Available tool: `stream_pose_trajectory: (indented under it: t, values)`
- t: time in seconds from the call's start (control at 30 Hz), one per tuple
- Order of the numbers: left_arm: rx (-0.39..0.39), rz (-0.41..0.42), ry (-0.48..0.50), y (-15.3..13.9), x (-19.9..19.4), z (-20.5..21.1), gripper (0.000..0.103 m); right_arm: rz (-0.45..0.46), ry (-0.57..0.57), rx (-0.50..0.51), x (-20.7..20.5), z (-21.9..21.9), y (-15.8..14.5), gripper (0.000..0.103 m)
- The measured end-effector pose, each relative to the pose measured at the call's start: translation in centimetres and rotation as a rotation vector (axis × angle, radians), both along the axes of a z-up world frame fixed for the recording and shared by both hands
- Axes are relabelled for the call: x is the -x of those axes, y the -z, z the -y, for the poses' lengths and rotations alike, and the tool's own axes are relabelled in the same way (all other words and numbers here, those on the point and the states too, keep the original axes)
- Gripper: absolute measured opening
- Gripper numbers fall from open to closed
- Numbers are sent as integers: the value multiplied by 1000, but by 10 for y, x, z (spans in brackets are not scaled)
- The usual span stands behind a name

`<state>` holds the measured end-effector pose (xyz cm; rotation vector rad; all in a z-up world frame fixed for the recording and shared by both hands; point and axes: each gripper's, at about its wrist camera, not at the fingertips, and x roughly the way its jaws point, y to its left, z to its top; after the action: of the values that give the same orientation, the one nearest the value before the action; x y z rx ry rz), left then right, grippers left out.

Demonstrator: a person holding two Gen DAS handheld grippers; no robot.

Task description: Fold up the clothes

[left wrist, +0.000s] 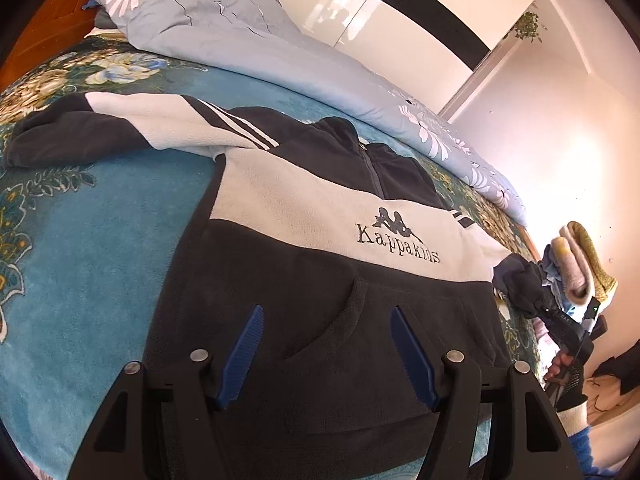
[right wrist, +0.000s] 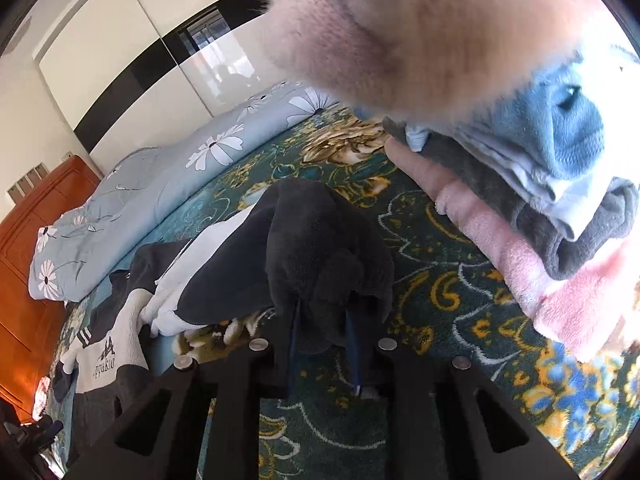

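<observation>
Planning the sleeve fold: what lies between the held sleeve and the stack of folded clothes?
Only bare floral blanket, seen in the right wrist view. The sleeve in the right tool stays apart from the stack.

One navy-and-white fleece hoodie with a chest logo [left wrist: 320, 248] lies spread across the middle of the left wrist view. Two black grippers are in use: the left gripper with blue finger pads [left wrist: 326, 354], lower centre, and the right gripper [right wrist: 326, 360], lower centre of its own view. One pale blue quilt with white daisy print [left wrist: 240, 40] runs along the upper left. One teal floral bedspread [left wrist: 100, 220] covers the bed. One stack of folded clothes [right wrist: 560, 184] at the right shows about four layers: cream, blue, grey and pink.
</observation>
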<state>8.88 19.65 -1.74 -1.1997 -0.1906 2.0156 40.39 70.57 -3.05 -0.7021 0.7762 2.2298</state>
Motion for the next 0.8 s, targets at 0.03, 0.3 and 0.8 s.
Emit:
stream_pose_trajectory:
  t: [0.03,0.3,0.8]
  values:
    - [4,-6,-8,0,3,1,70,33,6,-42,1,6,-8,20]
    - [-54,12,-127,1,35,23,70,222,23,-328,39,27,-70,19]
    - [-161,3,-191,2,72,23,71,294,-285,-735,248,145,-202,19]
